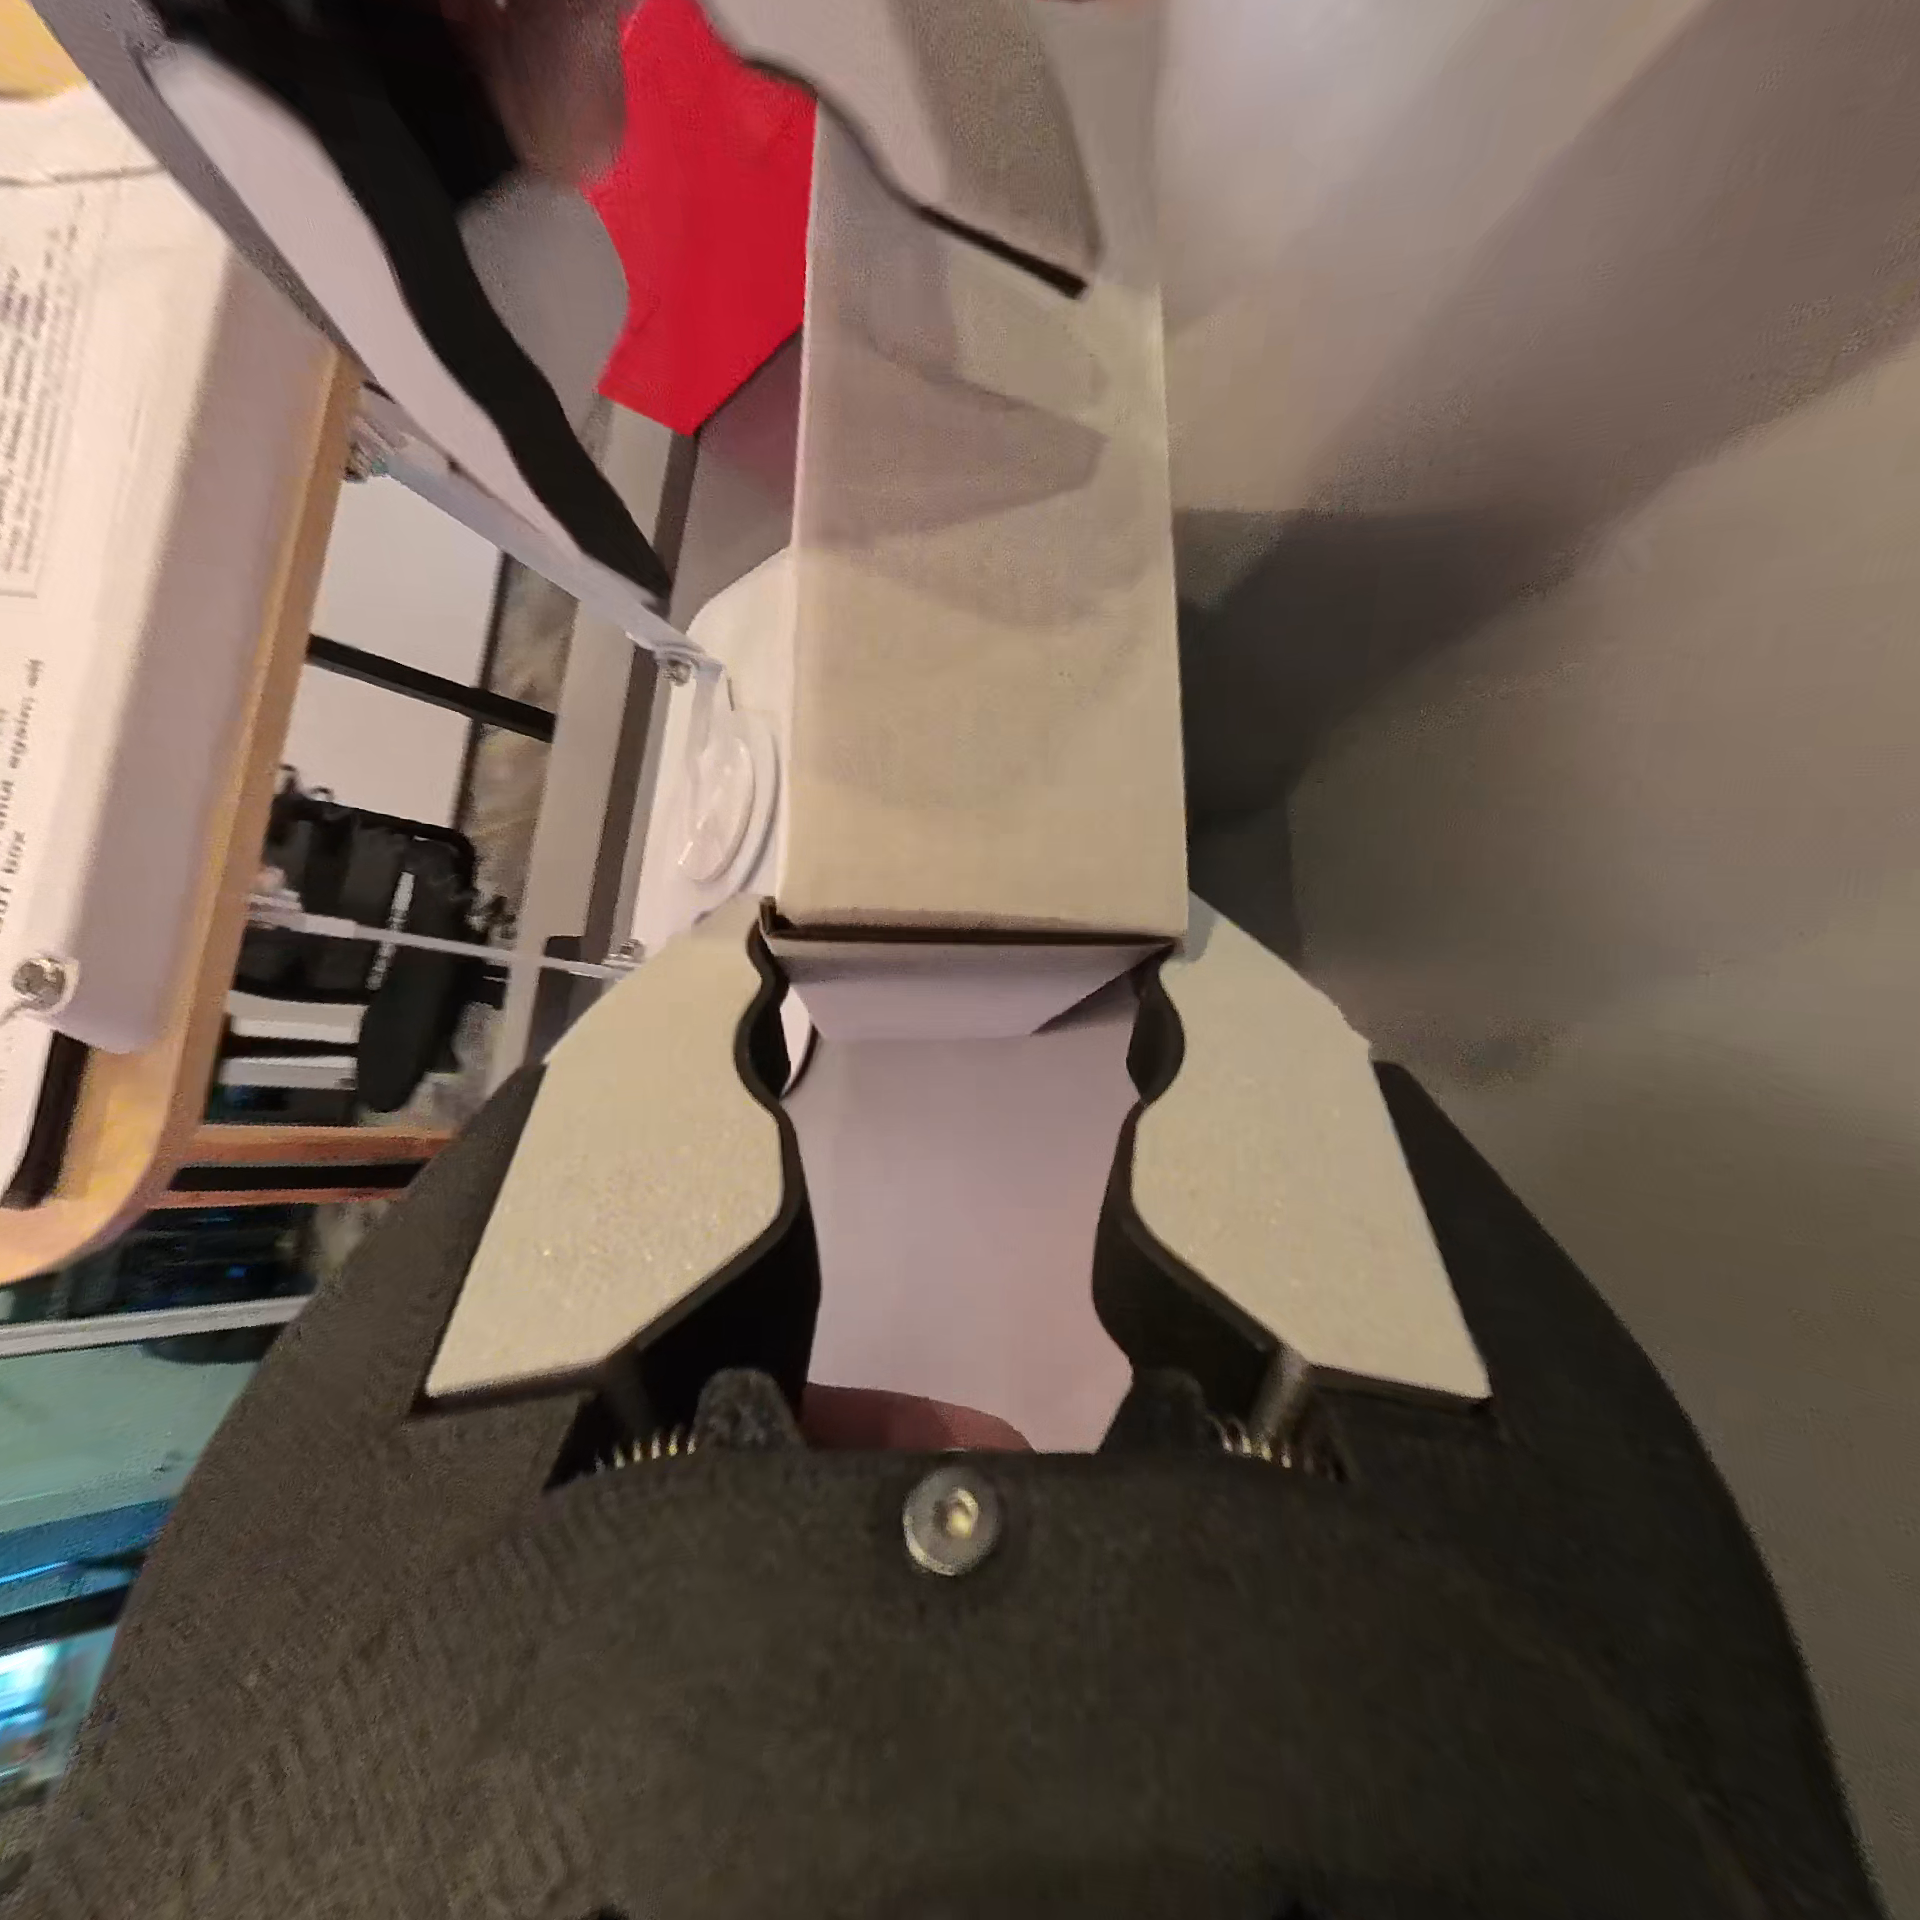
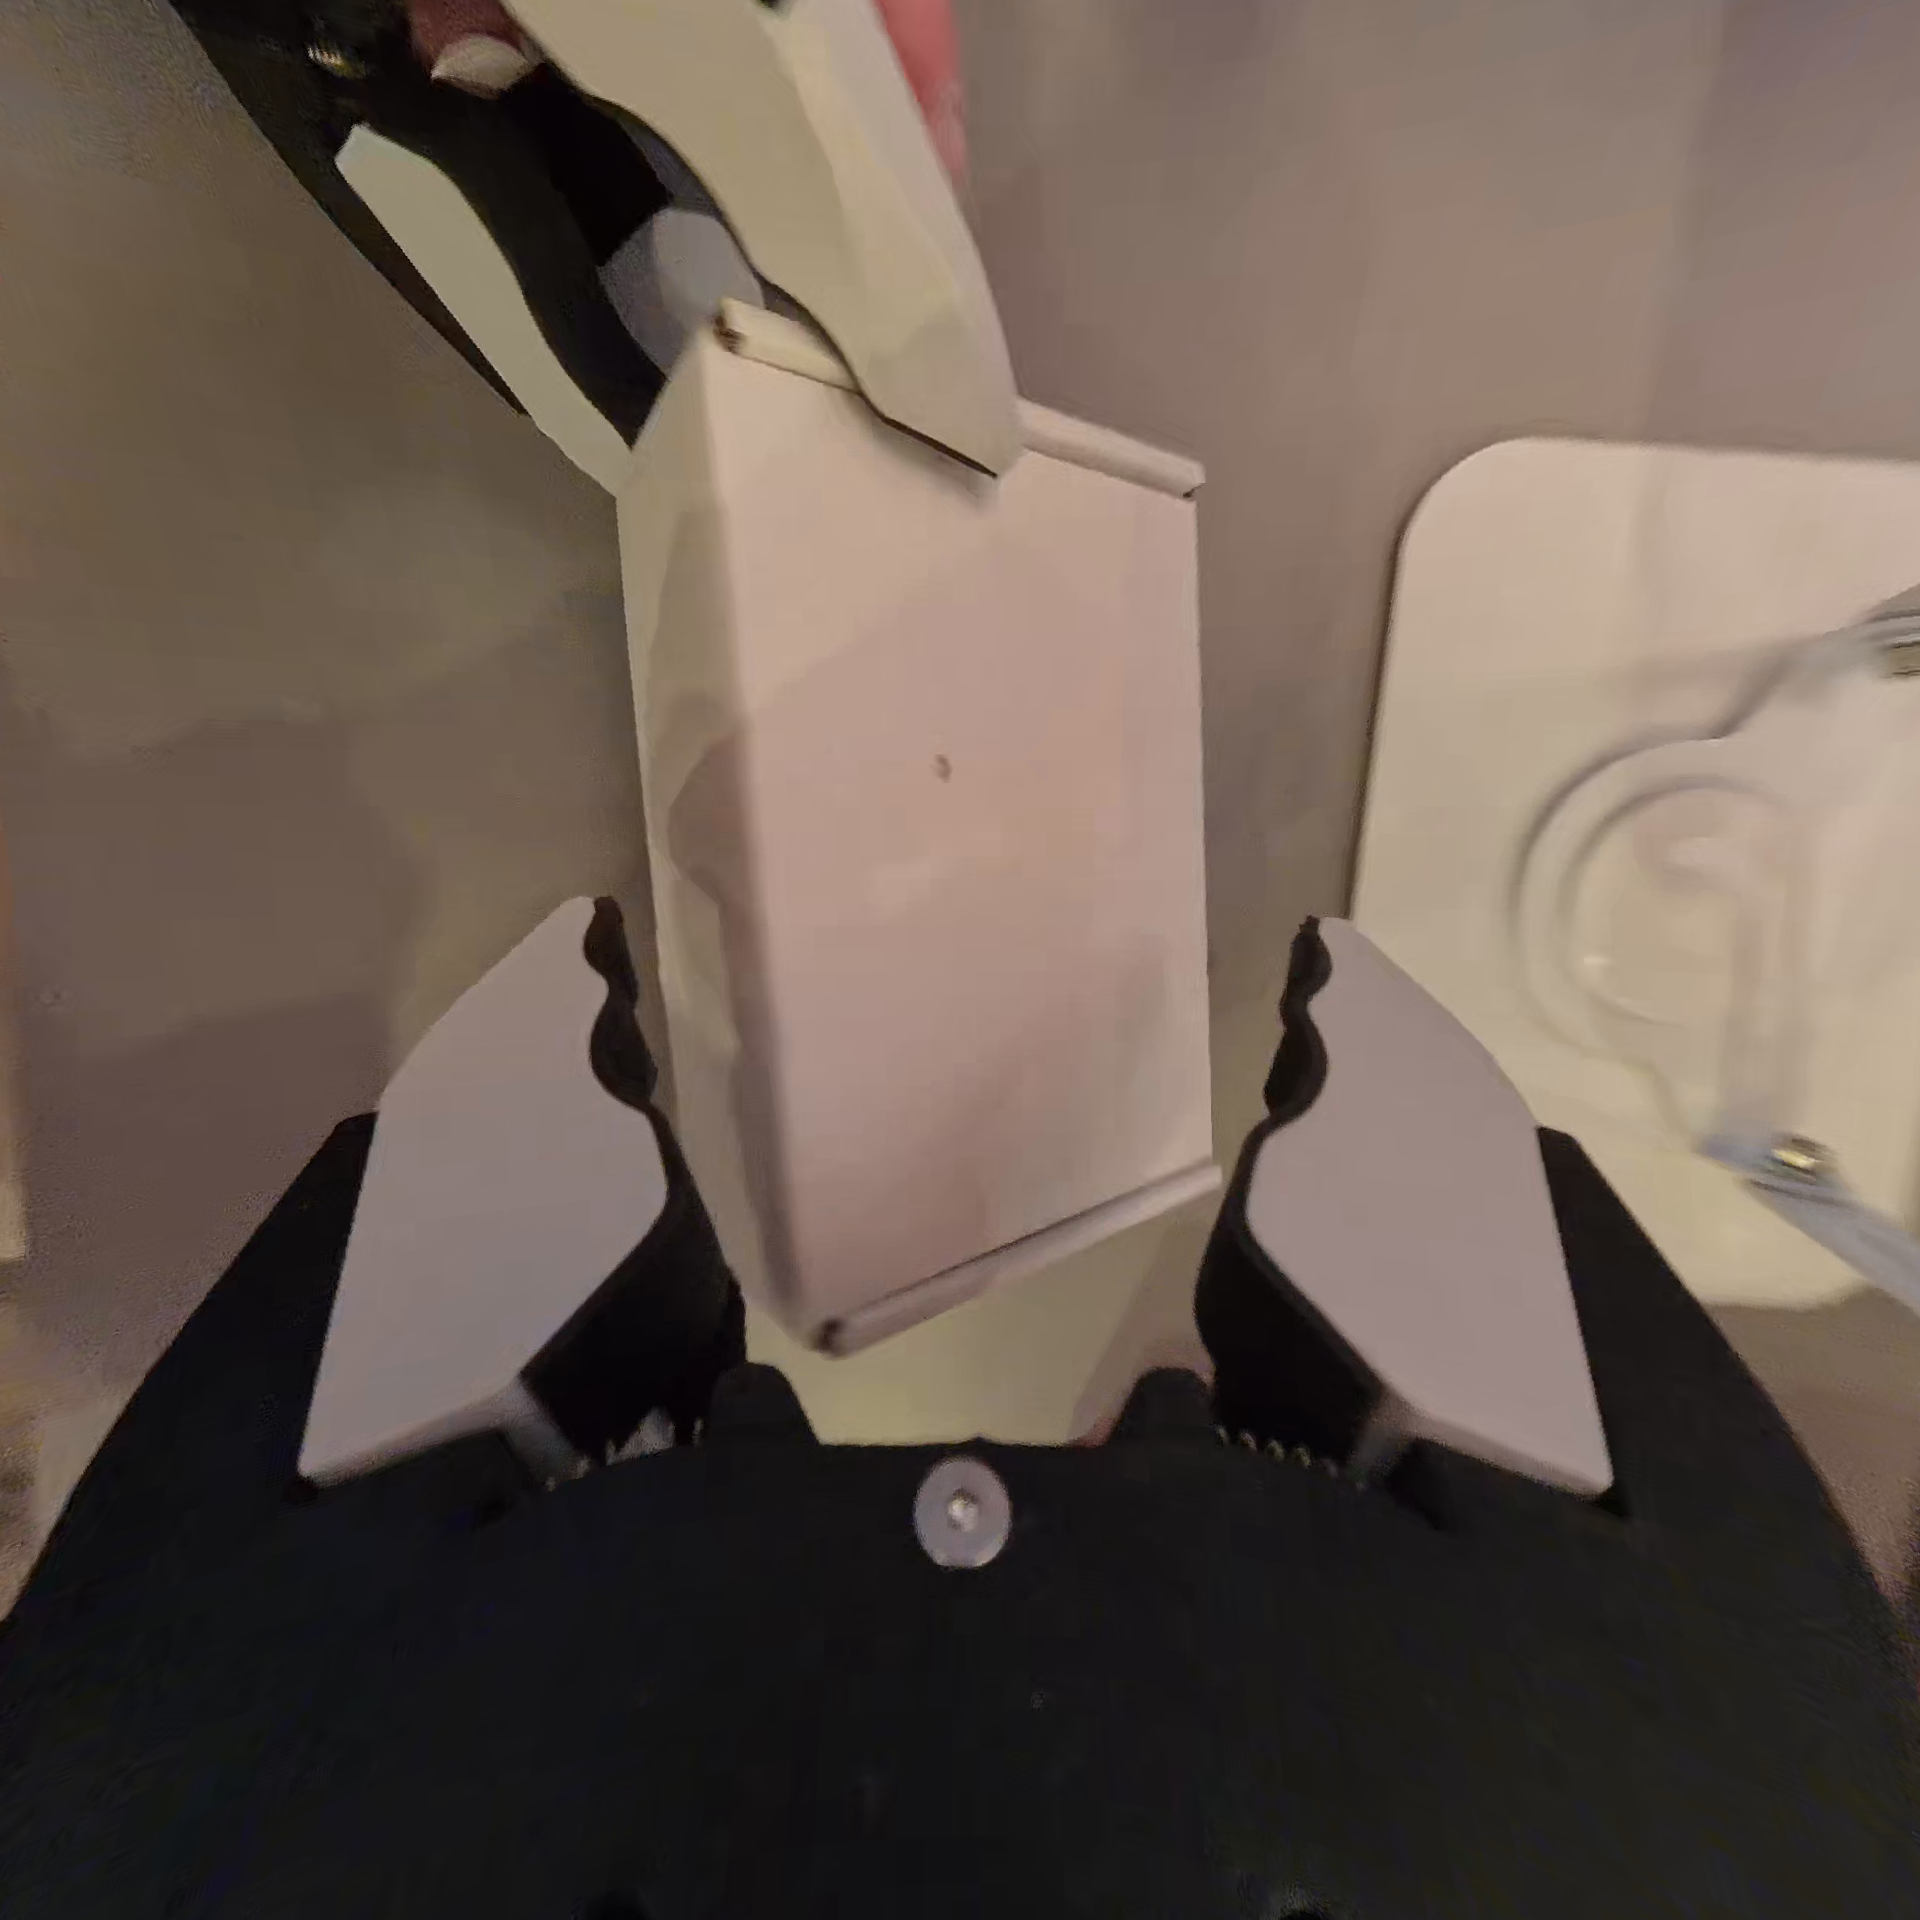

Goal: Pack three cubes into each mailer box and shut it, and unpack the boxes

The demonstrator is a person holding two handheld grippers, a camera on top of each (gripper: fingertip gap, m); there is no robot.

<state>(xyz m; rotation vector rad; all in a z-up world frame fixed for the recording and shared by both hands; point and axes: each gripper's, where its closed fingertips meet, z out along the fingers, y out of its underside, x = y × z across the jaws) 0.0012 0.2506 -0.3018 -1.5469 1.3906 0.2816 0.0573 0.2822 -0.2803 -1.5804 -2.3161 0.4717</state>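
A white mailer box (image 2: 935, 810) is held in the air between both grippers, and its lid looks shut. My left gripper (image 1: 966, 940) is shut on one narrow end of the box (image 1: 987, 623). In the right wrist view it (image 2: 795, 447) grips the far end. My right gripper (image 2: 956, 925) is open. Its fingers straddle the near end of the box with a gap on each side. In the left wrist view its fingers (image 1: 343, 312) show at the top, on either side of the box's far end. No cubes are in view.
A white square plate with a clear round suction fitting (image 2: 1662, 883) lies on the pale table (image 2: 260, 727) to the right of the box. A red shape (image 1: 707, 229) shows behind the box. A wood-edged board with a paper sheet (image 1: 104, 520) stands at the left. About 8 cm separates my left fingertips from my right.
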